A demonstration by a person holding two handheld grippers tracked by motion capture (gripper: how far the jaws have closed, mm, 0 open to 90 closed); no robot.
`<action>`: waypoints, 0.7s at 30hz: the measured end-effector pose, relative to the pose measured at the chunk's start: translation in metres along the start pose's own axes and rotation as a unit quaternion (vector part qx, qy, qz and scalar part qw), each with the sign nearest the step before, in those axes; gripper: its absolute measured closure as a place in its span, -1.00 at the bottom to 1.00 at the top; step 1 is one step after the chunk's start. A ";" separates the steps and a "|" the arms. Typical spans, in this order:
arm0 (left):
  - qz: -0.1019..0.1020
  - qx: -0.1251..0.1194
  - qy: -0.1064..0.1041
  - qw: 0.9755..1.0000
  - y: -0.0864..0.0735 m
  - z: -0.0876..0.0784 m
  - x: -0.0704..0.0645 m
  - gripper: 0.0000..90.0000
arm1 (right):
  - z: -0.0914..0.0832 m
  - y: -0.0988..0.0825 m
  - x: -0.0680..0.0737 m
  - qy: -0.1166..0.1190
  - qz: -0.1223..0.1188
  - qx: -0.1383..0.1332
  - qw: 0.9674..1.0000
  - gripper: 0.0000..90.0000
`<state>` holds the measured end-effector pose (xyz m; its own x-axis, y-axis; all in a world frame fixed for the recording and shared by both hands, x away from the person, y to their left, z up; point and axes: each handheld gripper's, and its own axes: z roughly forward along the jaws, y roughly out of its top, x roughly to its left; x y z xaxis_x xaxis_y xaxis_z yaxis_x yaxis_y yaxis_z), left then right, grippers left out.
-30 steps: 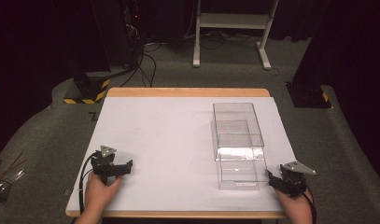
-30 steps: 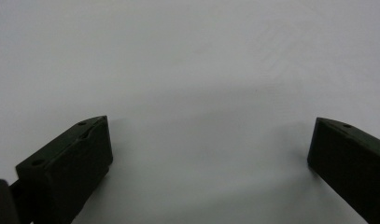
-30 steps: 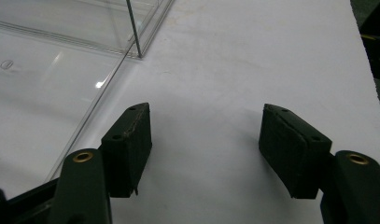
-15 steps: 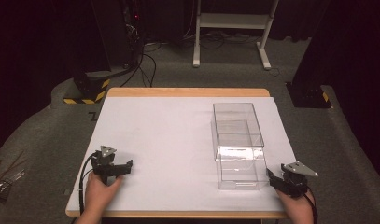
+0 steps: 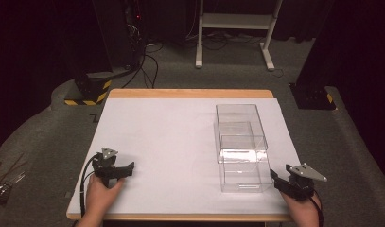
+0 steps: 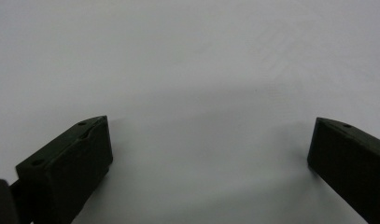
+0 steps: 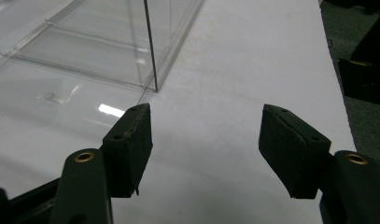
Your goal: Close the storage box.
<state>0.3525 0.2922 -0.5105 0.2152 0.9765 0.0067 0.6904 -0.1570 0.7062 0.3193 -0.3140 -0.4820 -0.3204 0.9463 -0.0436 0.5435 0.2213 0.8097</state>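
**A:** From the high view, one clear box (image 5: 240,146) stands on the right half of the desk (image 5: 171,142), and it looks like two nested parts, an outer shell with an inner piece slid toward the near edge. The right tool (image 5: 281,182) sits just beside its near right corner, not touching.

**B:** And the left tool (image 5: 126,169)?

**A:** Well apart, resting at the near left of the desk. Two tools, one box, nothing else on the white top.

**B:** Left gripper view?

**A:** Jaws spread wide, bare desk between them. Nothing gripped.

**B:** Right gripper view?

**A:** The right tool (image 7: 206,140) is spread too, empty, and the clear box (image 7: 108,51) lies ahead and to its left, one upright edge catching the light.

**B:** So how should the reach go?

**A:** My judgement: swing the right tool toward that near end and take one thin wall squarely between the pads. Clear plastic is slick and light, so close gently. The left tool would do well to steady the outer shell, or the whole box may just skate across the desk.
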 end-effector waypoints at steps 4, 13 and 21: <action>0.000 0.000 0.000 1.000 0.000 0.000 0.000 -0.99 | -0.006 0.003 0.002 0.000 -0.001 -0.012 1.000 -0.22; 0.000 0.000 0.000 1.000 0.000 0.000 0.000 -0.99 | -0.019 0.012 0.005 0.003 -0.001 -0.036 0.999 -0.18; 0.000 0.000 0.000 1.000 0.000 0.000 0.000 -0.99 | -0.029 0.017 0.007 0.001 -0.004 -0.054 0.999 -0.20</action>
<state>0.3525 0.2923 -0.5105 0.2156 0.9765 0.0075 0.6903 -0.1578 0.7061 0.3040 -0.3099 -0.4517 -0.3264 0.9440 -0.0485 0.4548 0.2019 0.8674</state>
